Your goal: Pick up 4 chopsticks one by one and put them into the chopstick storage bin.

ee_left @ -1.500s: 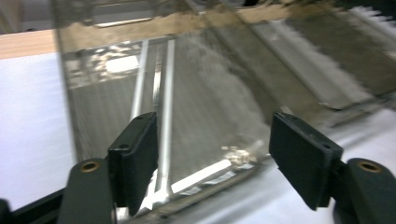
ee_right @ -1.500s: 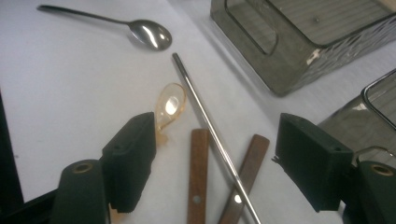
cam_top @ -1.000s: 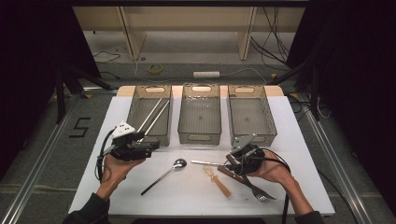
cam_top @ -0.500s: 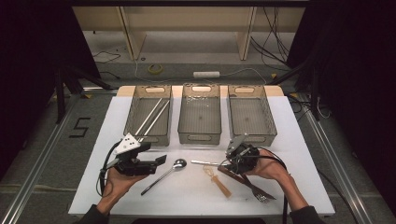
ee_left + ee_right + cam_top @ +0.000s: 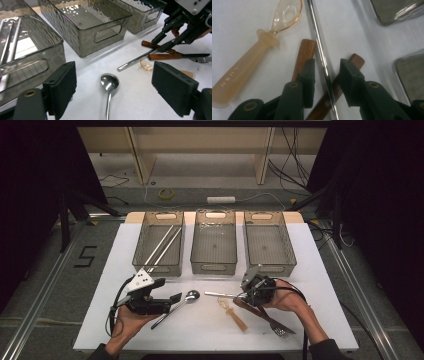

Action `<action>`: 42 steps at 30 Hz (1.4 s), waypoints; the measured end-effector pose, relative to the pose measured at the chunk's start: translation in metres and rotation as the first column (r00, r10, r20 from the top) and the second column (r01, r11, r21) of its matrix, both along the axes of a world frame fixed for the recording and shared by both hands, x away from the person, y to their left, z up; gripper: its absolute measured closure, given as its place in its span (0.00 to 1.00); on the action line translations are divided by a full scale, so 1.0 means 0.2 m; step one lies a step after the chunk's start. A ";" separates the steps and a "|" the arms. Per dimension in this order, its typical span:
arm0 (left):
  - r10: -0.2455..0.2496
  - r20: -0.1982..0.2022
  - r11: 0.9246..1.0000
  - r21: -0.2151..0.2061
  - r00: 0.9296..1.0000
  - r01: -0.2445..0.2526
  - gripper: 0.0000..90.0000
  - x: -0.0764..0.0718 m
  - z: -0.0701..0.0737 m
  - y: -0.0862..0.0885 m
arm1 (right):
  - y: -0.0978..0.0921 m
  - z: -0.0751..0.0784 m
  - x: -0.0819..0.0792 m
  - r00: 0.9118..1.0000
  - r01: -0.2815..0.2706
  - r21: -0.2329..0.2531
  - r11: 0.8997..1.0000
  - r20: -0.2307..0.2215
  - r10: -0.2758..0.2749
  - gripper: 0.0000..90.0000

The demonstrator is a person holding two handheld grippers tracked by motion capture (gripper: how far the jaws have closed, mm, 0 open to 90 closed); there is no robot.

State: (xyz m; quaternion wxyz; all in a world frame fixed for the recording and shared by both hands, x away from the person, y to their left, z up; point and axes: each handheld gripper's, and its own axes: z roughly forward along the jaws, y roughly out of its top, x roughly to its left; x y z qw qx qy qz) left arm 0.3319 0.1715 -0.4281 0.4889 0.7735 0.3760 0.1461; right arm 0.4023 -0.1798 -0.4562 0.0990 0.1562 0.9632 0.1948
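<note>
Two grippers worked: my left gripper (image 5: 113,92), jaws wide, straddled the spoon (image 5: 109,85) at twelve o'clock; my right gripper (image 5: 325,75), jaws narrow, bracketed a thin, slippery chopstick (image 5: 322,60), best pinched mid-shaft.

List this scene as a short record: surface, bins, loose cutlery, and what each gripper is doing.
surface: white table
bins: three clear bins in a row; left bin holds two metal chopsticks; middle bin and right bin look empty
loose cutlery: metal spoon, translucent orange spoon, wood-handled fork, single metal chopstick
left gripper: open, jaws either side of the metal spoon
right gripper: open, straddling the single metal chopstick
</note>
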 end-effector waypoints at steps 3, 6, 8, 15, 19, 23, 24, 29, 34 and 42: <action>-0.001 0.002 1.000 0.002 1.000 0.001 0.22 0.00 0.00 -0.01 | 0.00 0.00 0.00 1.000 -0.010 -0.006 1.000 0.004 0.010 0.78; -0.001 -0.002 1.000 -0.002 1.000 0.001 0.22 0.00 0.00 0.00 | 0.01 0.00 0.00 1.000 -0.014 -0.008 1.000 0.003 0.014 0.81; -0.003 0.001 1.000 0.000 1.000 0.003 0.22 0.00 0.00 0.00 | 0.01 -0.01 0.01 1.000 -0.024 -0.012 1.000 0.003 0.024 0.82; -0.010 -0.002 1.000 0.006 1.000 0.010 0.22 0.00 -0.01 -0.01 | 0.03 -0.03 0.01 0.999 -0.038 -0.031 0.999 -0.002 0.038 0.86; -0.011 -0.001 1.000 0.008 1.000 0.011 0.22 0.00 -0.01 -0.01 | 0.03 -0.03 0.02 0.999 -0.038 -0.038 0.999 -0.006 0.037 0.89; -0.014 0.000 1.000 0.010 1.000 0.014 0.22 0.00 -0.01 -0.02 | 0.04 -0.04 0.01 0.998 -0.055 -0.041 0.998 -0.006 0.055 0.94; -0.014 0.000 1.000 0.009 1.000 0.014 0.22 0.00 -0.01 -0.02 | 0.04 -0.04 0.01 0.998 -0.055 -0.044 0.998 -0.005 0.055 0.95; -0.018 -0.002 1.000 0.013 1.000 0.018 0.22 0.00 -0.01 -0.02 | 0.04 -0.04 0.01 0.997 -0.072 -0.049 0.996 0.017 0.073 0.95; -0.024 -0.001 1.000 0.018 1.000 0.024 0.22 0.00 -0.01 -0.02 | 0.03 0.00 0.00 0.996 -0.076 -0.038 0.996 0.045 0.077 0.96; -0.037 -0.003 0.999 0.028 0.999 0.037 0.22 0.01 -0.02 -0.04 | 0.04 0.07 -0.04 0.994 -0.084 -0.023 0.996 0.063 0.085 0.96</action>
